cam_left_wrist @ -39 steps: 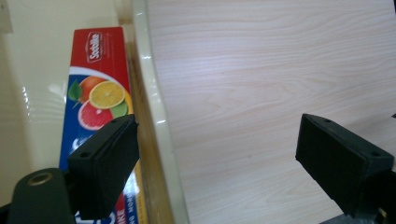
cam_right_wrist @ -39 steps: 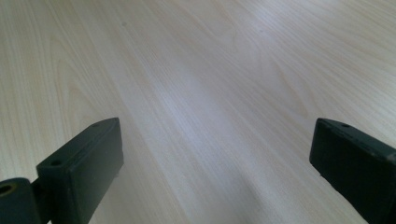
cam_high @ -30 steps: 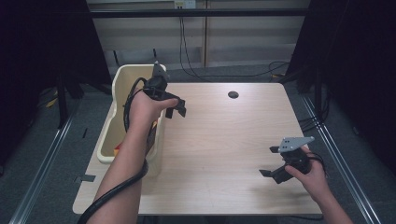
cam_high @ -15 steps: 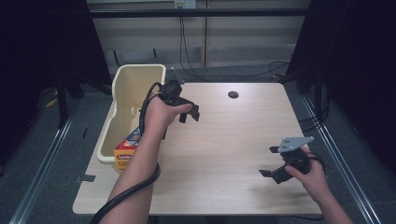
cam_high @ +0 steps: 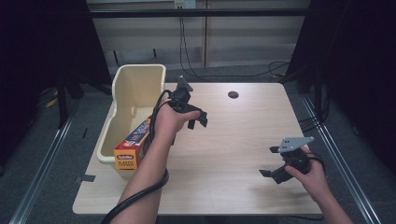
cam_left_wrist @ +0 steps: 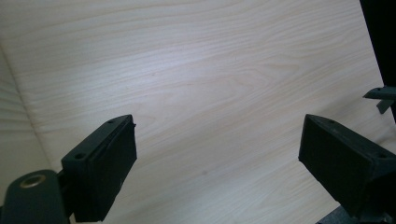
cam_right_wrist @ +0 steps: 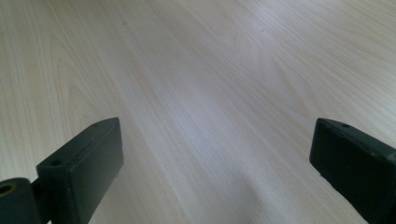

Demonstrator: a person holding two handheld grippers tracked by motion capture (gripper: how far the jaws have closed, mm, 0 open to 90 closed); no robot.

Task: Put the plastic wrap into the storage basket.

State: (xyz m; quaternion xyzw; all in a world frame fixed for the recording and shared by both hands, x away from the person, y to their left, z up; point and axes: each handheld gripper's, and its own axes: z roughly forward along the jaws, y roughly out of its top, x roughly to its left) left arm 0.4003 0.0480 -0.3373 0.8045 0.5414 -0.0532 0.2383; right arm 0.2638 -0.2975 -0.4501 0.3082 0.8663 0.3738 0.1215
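- Hovering over the wooden table [cam_high: 224, 140], the left gripper [cam_high: 198, 119] gapes wide, gripping nothing, beside the cream bin [cam_high: 137, 88].
- Right gripper [cam_high: 271, 171] likewise wide, empty-jawed.

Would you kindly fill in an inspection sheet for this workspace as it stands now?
Surface: pale wood table, with a dark round hole near its far edge.
Job's things: cream bin at the table's left edge; boxed wrap leaning out over its near rim.
Clutter: nothing seen.
Grippers: left hand-held gripper open, empty, beside the bin; right hand-held gripper open, empty, near right.
Cables: black cable trails along the left forearm.
Surroundings: grey floor, dark curtains.
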